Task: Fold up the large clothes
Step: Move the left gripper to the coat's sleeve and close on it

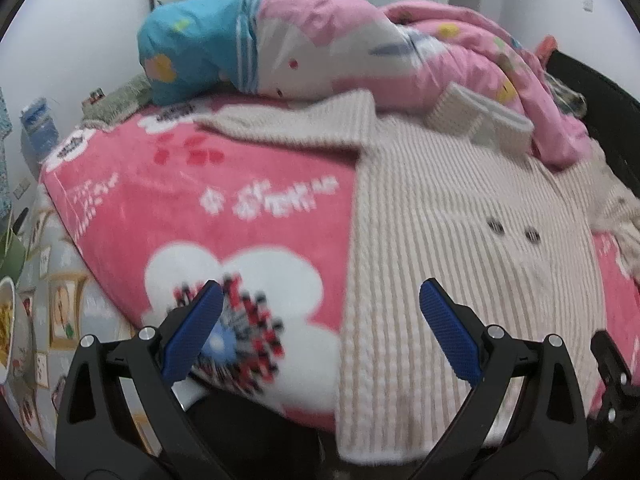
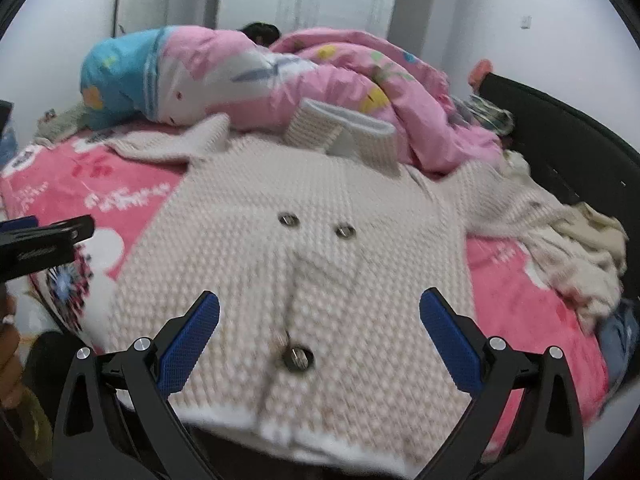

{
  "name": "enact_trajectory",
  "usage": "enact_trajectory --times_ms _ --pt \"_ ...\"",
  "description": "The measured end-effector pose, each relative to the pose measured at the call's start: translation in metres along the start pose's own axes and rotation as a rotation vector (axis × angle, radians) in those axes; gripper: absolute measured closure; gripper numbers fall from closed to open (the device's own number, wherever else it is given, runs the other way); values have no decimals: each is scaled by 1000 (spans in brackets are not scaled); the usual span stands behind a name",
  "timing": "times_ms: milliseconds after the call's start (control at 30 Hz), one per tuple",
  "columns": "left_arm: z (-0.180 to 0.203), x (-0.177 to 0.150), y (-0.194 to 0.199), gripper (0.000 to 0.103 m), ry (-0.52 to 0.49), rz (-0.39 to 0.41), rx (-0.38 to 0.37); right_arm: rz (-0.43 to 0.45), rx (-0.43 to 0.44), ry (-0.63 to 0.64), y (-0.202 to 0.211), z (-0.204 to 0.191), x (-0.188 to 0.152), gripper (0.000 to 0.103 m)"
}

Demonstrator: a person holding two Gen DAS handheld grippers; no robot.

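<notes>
On bed, cardigan (image 2: 304, 264) flat; hem near edge, apparently; left tool (image 1: 320, 328), right tool (image 2: 320, 332) wide, empty.

The cardigan (image 2: 320, 248) is cream, knitted in a bumpy rib, with dark metallic buttons (image 2: 297, 357) and a white hem. The blanket (image 1: 168, 216) is coral pink, printed with white flower shapes, white lettering and red petals; one flower has a blue, red and black centre. The duvet (image 2: 328, 84) is pale pink with yellow and green flowers and a white patch; its end (image 1: 188, 52) is turquoise with white stripes and a yellow flower. The fingers (image 2: 188, 344) have blue textured pads on black frames.
</notes>
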State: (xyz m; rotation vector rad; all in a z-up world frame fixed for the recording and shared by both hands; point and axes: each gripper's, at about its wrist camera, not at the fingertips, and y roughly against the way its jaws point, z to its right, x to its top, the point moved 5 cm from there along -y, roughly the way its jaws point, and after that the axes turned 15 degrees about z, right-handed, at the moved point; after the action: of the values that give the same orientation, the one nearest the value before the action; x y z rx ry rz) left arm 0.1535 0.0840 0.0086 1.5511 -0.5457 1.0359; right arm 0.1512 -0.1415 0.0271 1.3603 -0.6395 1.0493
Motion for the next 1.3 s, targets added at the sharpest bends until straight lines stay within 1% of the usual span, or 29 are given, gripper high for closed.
enact_trajectory --times_ms 100,167,267,333,367,433,533,567,600,667,767,833,933,1000,1033,1100,1133,1200,1267,1300 --pt "-5 29 -18 8 27 41 -6 33 43 5 -19 -8 19 5" --pt "-7 43 -29 8 28 61 -16 52 91 -1 -35 -13 33 5" --pt "-12 64 -51 8 57 106 -105 72 179 -32 -58 -23 51 5" --pt "-19 74 -65 8 97 124 -134 90 237 -48 -76 -32 63 5" --pt "-21 78 -74 8 120 135 -152 93 253 -45 -85 -37 67 5" --pt "-25 83 -92 8 141 121 -185 82 268 -28 -110 -49 75 5" --pt "-32 90 -129 8 146 85 -162 43 295 -31 -142 -59 77 5" --pt "-35 92 -135 8 152 83 -154 23 304 -38 -156 -62 77 5" --pt "-44 96 -153 8 166 77 -114 6 314 -46 -168 -65 76 5" --pt "-62 103 -175 8 189 78 -45 -25 328 -60 -188 -68 72 5" --pt "-112 118 -226 8 289 64 126 -63 350 -90 -211 -70 67 5" --pt "-137 124 -257 8 331 46 203 -70 371 -105 -219 -73 63 5" --pt "-162 129 -302 8 317 -3 317 -70 399 -96 -225 -79 55 5" --pt "-170 130 -329 9 300 -39 346 -68 413 -77 -227 -84 50 5" --pt "-173 129 -342 11 295 -58 359 -65 421 -61 -227 -89 47 5" --pt "-175 126 -357 31 290 -82 372 -62 427 -35 -229 -94 43 5" --pt "-174 124 -364 35 286 -96 372 -61 425 -17 -231 -97 39 5" --pt "-176 119 -377 55 270 -120 385 -73 417 8 -235 -102 32 5" --pt "-173 114 -381 65 262 -128 394 -90 414 17 -240 -104 26 5" --pt "-172 114 -380 76 252 -114 411 -94 414 19 -240 -104 25 5"
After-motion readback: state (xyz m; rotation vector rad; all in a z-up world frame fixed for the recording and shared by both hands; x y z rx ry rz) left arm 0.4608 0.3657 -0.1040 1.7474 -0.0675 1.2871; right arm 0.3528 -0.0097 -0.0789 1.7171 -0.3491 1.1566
